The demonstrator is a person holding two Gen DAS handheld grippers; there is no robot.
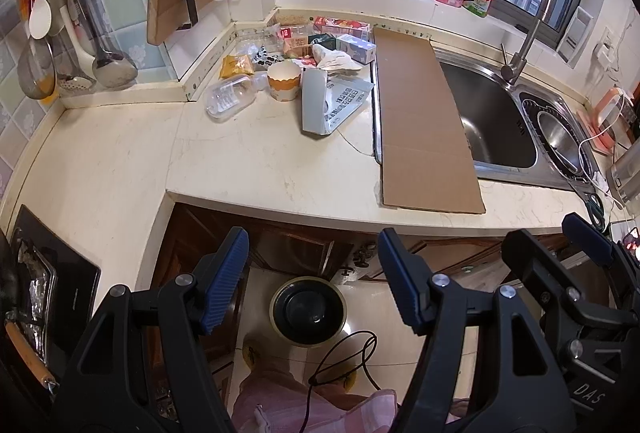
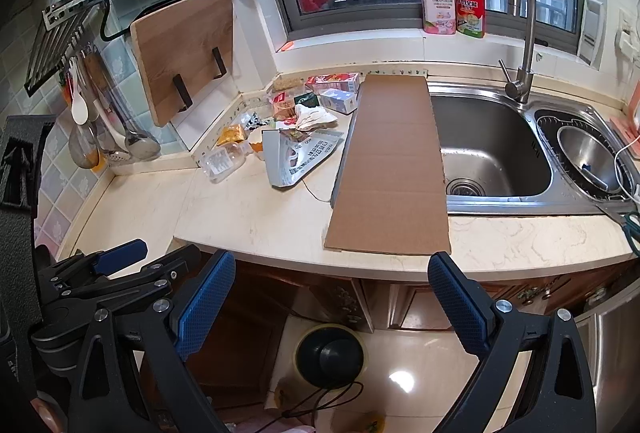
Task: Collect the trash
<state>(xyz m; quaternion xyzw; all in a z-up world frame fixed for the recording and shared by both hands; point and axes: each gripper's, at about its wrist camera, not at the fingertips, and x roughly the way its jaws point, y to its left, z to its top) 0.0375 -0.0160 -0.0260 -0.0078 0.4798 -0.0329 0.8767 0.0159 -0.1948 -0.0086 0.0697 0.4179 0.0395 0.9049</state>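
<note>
Both tongs, the left tongs [image 1: 314,273] and right tongs [image 2: 332,293], are wide open and hold nothing. They hang over the floor, ready to reach. The trash pile of wrappers, boxes and a clear plastic bottle [image 1: 296,69] sits in the back corner of the cream stone surface [image 1: 260,161], beside the long brown cardboard sheet [image 1: 420,113]. It lies far from both tongs. Only the right view shows the sink drain [image 2: 460,187].
</note>
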